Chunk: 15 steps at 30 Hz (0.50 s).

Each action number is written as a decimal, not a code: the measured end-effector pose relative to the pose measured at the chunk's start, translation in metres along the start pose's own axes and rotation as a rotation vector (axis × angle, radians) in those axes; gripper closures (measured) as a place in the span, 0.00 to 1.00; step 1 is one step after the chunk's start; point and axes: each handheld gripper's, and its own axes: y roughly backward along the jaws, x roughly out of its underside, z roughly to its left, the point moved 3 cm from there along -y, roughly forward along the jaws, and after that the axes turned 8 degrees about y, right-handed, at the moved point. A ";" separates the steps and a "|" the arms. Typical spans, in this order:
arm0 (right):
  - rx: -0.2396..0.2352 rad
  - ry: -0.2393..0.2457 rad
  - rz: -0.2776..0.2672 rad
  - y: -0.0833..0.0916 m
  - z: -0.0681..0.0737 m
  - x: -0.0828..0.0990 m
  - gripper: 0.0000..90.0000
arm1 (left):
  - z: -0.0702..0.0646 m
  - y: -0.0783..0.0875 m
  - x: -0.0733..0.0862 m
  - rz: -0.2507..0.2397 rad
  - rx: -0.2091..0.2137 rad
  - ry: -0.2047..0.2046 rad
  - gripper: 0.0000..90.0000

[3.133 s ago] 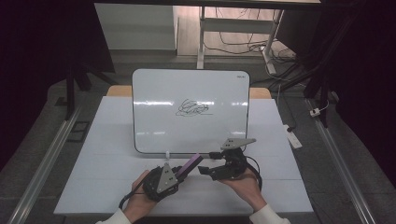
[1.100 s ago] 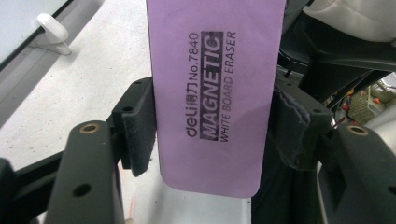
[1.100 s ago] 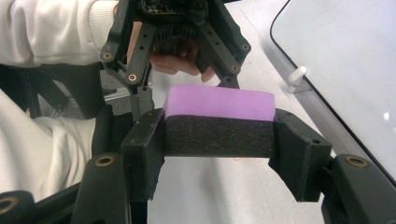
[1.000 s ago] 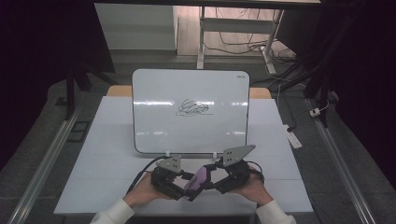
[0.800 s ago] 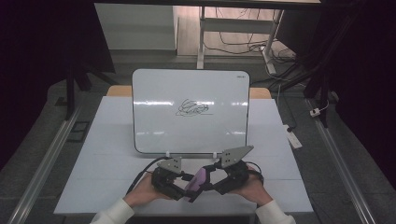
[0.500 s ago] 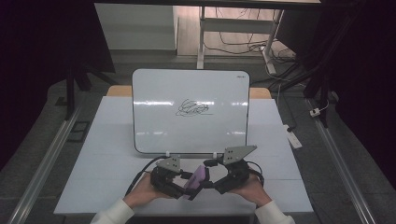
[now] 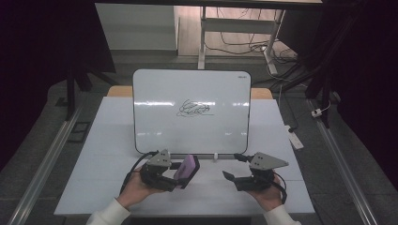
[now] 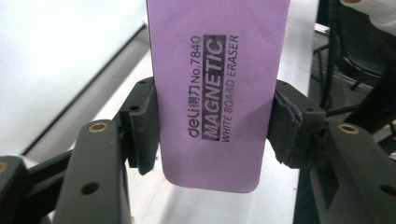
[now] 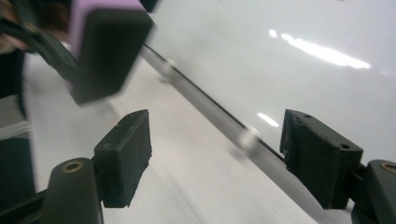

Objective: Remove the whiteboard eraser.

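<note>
A purple magnetic whiteboard eraser [image 7: 190, 164] [image 8: 217, 84] stands on edge between the pads of my left gripper [image 7: 184, 173] [image 8: 215, 135], which is shut on its sides near the table's front. My right gripper [image 7: 230, 165] [image 9: 217, 154] hovers to the right of it, apart from the eraser [image 9: 105, 46]. Its jaws have just been opening and then eased in a little, with nothing between them. Behind both stands a whiteboard [image 7: 190, 133] [image 9: 280, 70] with a black scribble [image 7: 193, 108] near its middle.
The white table [image 7: 108, 154] stretches left and right of the hands. Metal rails run along both sides. A white power strip [image 7: 294, 138] lies on the floor at the right, and desk legs with cables stand behind the board.
The right gripper was at the eraser beside the left one; it has opened, let go and slid away to the right. The left gripper still holds the eraser.
</note>
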 end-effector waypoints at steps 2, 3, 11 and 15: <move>0.043 -0.007 0.011 0.007 -0.004 0.009 0.28 | 0.002 0.003 -0.001 -0.007 -0.006 0.007 0.46; 0.050 -0.010 0.014 0.009 -0.005 0.011 0.28 | 0.003 0.004 -0.001 -0.012 -0.010 0.013 0.46; 0.137 -0.012 0.080 0.020 -0.012 0.034 0.28 | 0.009 0.026 -0.009 -0.076 -0.117 0.038 0.46; 0.169 -0.016 0.086 0.022 -0.015 0.040 0.29 | 0.016 0.040 -0.015 -0.113 -0.180 0.057 0.46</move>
